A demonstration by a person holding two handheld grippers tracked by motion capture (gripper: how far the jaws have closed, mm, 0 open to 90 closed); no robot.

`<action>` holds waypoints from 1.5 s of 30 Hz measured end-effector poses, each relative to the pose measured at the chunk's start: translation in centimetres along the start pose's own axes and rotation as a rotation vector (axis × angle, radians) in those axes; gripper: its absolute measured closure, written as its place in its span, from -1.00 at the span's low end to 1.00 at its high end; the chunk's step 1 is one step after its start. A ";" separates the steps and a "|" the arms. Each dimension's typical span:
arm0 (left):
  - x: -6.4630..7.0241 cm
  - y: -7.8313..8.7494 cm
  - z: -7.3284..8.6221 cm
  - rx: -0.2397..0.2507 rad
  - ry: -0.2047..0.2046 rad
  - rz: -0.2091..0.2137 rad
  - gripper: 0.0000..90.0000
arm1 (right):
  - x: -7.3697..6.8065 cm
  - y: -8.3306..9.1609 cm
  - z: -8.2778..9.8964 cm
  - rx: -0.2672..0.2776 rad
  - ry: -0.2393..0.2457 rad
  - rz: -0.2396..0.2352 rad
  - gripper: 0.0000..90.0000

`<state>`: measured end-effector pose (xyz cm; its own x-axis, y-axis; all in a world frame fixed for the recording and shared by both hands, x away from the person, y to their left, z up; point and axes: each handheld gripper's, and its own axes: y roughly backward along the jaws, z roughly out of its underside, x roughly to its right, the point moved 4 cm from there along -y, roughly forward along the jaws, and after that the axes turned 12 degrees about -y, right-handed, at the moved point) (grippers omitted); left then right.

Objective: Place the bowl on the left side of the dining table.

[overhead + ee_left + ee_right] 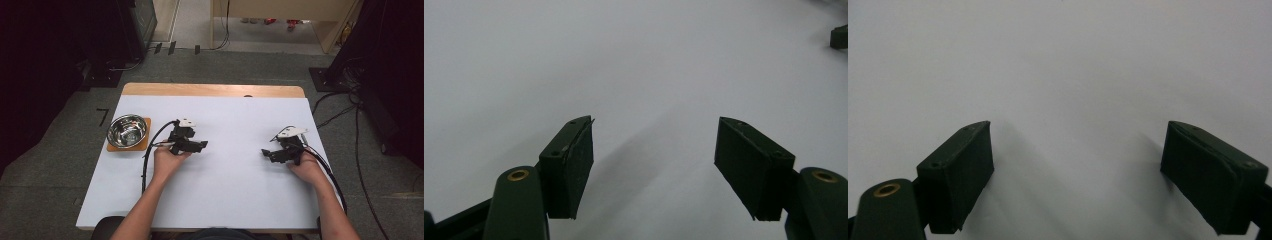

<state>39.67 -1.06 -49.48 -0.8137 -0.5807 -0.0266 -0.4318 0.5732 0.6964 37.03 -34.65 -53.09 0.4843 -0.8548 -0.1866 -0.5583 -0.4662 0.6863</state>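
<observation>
A shiny steel bowl (127, 131) sits on an orange square mat (145, 142) at the table's left edge. My left gripper (202, 145) is held to the right of the bowl, pointing toward the table's middle. Its jaws stand apart over bare white tabletop (654, 150), with nothing between them. My right gripper (264, 153) rests near the right side of the table, pointing left toward the other gripper. Its jaws are wide open (1078, 170) over the same white surface and hold nothing. A tip of the right gripper (839, 37) shows far off in the left gripper view.
The white table (225, 190) has a wooden strip (212, 90) along its far edge. Cables (345, 107) lie on the grey floor to the right. Dark equipment (135, 25) stands at the back left.
</observation>
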 end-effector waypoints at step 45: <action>3.7 -4.2 0.3 0.001 -0.154 -0.020 -0.71 | 0.0 0.0 0.0 -0.001 0.001 0.000 -0.71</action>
<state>38.35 -5.38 -52.72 -0.8549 -0.4964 -0.1505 -0.4490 0.5629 0.6940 37.03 -34.66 -53.10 0.4852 -0.8545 -0.1856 -0.5579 -0.4659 0.6867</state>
